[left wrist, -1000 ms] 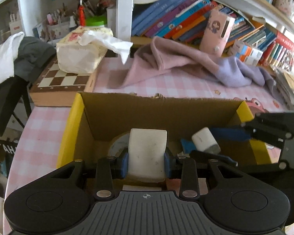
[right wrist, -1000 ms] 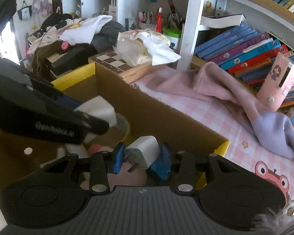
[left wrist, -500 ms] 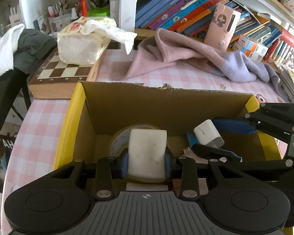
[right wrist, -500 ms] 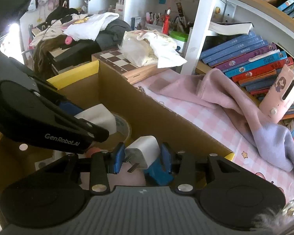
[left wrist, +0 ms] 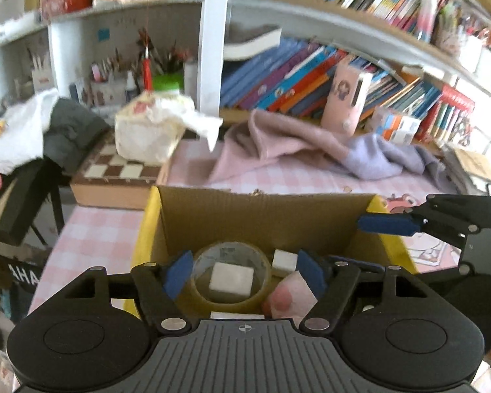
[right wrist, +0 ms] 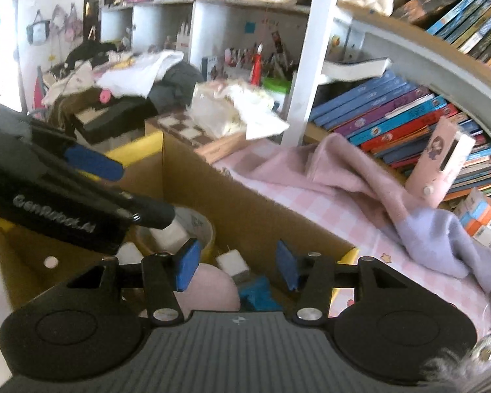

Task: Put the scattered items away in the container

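My left gripper (left wrist: 244, 273): black plastic linkage arms, blue rubber pads, silver pivot screws, grey ribbed base with crosshair mark, two round black discs. My right gripper (right wrist: 237, 267) matches. White "GenRobot.AI" lettering on left gripper's side.
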